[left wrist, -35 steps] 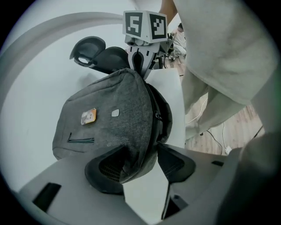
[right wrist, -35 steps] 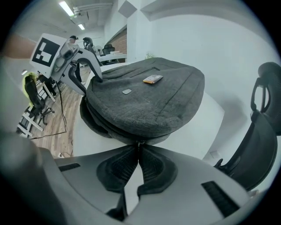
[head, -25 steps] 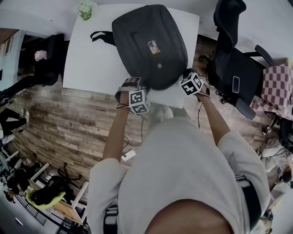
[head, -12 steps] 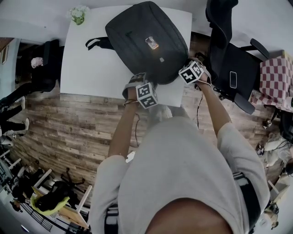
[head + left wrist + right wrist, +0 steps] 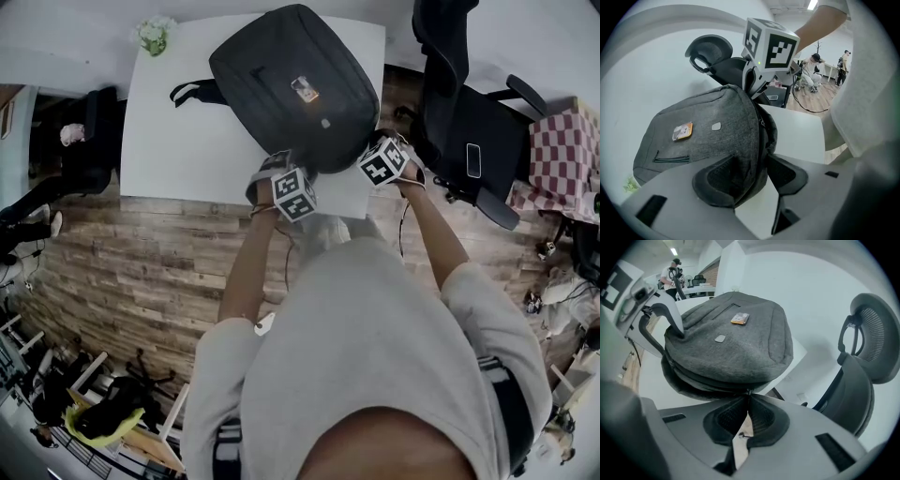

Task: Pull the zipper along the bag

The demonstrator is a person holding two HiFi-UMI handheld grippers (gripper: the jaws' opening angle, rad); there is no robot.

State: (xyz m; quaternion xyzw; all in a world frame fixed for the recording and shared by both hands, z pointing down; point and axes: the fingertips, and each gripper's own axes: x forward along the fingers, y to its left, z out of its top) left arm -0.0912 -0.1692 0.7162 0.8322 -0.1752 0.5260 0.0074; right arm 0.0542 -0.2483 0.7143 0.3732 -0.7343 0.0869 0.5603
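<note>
**Bag clamped L, zip pull pinched R**

Bag (image 5: 291,89), dark grey, lies flat on white table (image 5: 178,141), filling the half toward 1 o'clock. Its strap (image 5: 192,91) sticks out at bag's 9 o'clock, and a small orange patch (image 5: 303,89) sits approx. mid-top.

L gripper (image 5: 760,176) is at bag's 6 o'clock corner. Jaws stand wide but clamped on a thick fold of bag fabric, pads pressing both sides.

R gripper (image 5: 749,401) is at bag's 4 o'clock edge, jaws closed tight. The tips pinch the zip pull (image 5: 748,393) right at the zip line under bag's top panel.

Both grippers point steeply down, w/ marker cubes facing up in head view.

Black chair (image 5: 459,122) stands at 3 o'clock, just beside table. Plant (image 5: 153,35) sits on table's 11 o'clock corner, well apart from bag.
</note>
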